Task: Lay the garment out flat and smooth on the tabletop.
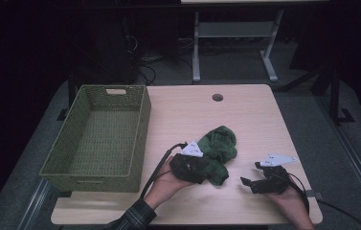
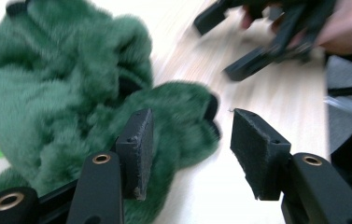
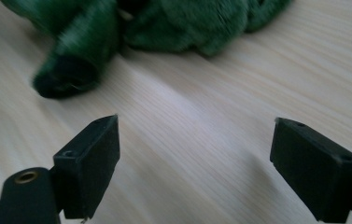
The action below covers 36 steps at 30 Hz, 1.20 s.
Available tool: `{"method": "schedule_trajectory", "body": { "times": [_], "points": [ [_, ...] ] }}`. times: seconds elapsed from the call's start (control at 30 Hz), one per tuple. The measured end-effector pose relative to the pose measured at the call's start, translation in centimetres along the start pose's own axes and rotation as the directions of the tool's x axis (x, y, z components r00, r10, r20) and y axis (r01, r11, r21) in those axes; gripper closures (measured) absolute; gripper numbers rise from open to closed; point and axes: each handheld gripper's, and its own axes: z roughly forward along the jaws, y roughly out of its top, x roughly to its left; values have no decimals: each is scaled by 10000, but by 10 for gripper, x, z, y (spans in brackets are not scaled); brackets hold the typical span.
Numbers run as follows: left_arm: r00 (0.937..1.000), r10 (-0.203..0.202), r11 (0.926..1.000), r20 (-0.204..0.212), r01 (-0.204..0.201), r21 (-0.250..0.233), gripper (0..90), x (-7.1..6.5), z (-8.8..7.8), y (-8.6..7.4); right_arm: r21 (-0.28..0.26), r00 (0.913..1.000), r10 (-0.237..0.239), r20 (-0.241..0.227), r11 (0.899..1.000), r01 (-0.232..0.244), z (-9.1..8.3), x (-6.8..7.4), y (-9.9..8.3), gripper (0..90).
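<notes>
Both grippers (image 1: 190, 165) (image 1: 252, 182) are black with brass-ringed screw holes, rough dark pads (image 2: 138, 149), grey three-cornered plates and black cables; the left sleeve (image 1: 137, 216) is plaid.

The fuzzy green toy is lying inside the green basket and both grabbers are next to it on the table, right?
Not quite. The fuzzy green toy is not inside the green basket; it lies on the table to the right of the basket, as the high view shows. The rest holds: the left gripper is at the toy and the right gripper is close beside it, over the table.
</notes>
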Motion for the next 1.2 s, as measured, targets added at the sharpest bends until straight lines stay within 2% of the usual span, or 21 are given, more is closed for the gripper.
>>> {"method": "schedule_trajectory", "body": {
  "times": [0.1, 0.2, 0.33, 0.47, 0.6, 0.67, 0.7, 0.77, 0.83, 0.9, 0.93, 1.03, 1.1, 1.2],
  "points": [
    [9998, -102, 9999, -151, 104, 78, 483, 3, 7, -3, -278, 9987, 6, -503, 9996, -20, 0, 5, 3, 187],
    [9992, -67, 9995, -398, 79, 309, 489, 7, 15, -8, -261, 9960, -28, -890, 9997, 5, 4, 14, 6, 209],
    [9982, 96, 9989, -586, -68, 473, 501, 9, 23, -13, -188, 9919, -318, -1230, 9994, 297, 12, 25, 10, 229],
    [9959, 239, 9978, -870, -183, 642, 540, 12, 27, -16, -125, 9871, -625, -1476, 9980, 613, 19, 34, 13, 253],
    [9926, 498, 9957, -1107, -406, 835, 621, 14, 29, -17, -57, 9848, -691, -1594, 9976, 690, 24, 39, 15, 281],
    [9927, 396, 9963, -1137, -305, 800, 664, 15, 30, -17, -25, 9839, -650, -1668, 9979, 655, 26, 40, 17, 303],
    [9929, 436, 9954, -1110, -337, 897, 698, 16, 29, -16, -29, 9840, -644, -1660, 9979, 648, 27, 40, 17, 305],
    [9944, 257, 9961, -1029, -167, 866, 746, 17, 28, -16, -91, 9848, -523, -1655, 9986, 515, 29, 40, 18, 320],
    [9958, -37, 9978, -912, 98, 659, 793, 18, 27, -15, -141, 9850, -338, -1693, 9994, 318, 31, 40, 18, 344],
    [9972, -127, 9983, -735, 168, 558, 838, 19, 24, -14, -110, 9846, -253, -1732, 9997, 238, 32, 40, 19, 374],
    [9973, -236, 9987, -698, 267, 435, 841, 18, 23, -13, -119, 9831, -255, -1813, 9996, 237, 32, 39, 20, 397],
    [9973, -201, 9992, -712, 225, 328, 846, 16, 20, -12, -165, 9822, -256, -1862, 9996, 229, 33, 40, 21, 453],
    [9980, -328, 9992, -541, 339, 191, 849, 16, 18, -11, -183, 9815, -312, -1892, 9994, 282, 35, 41, 22, 489],
    [9984, -439, 9990, -355, 438, -50, 851, 15, 15, -10, -223, 9810, -314, -1917, 9994, 276, 36, 41, 24, 611]
  ]
}}
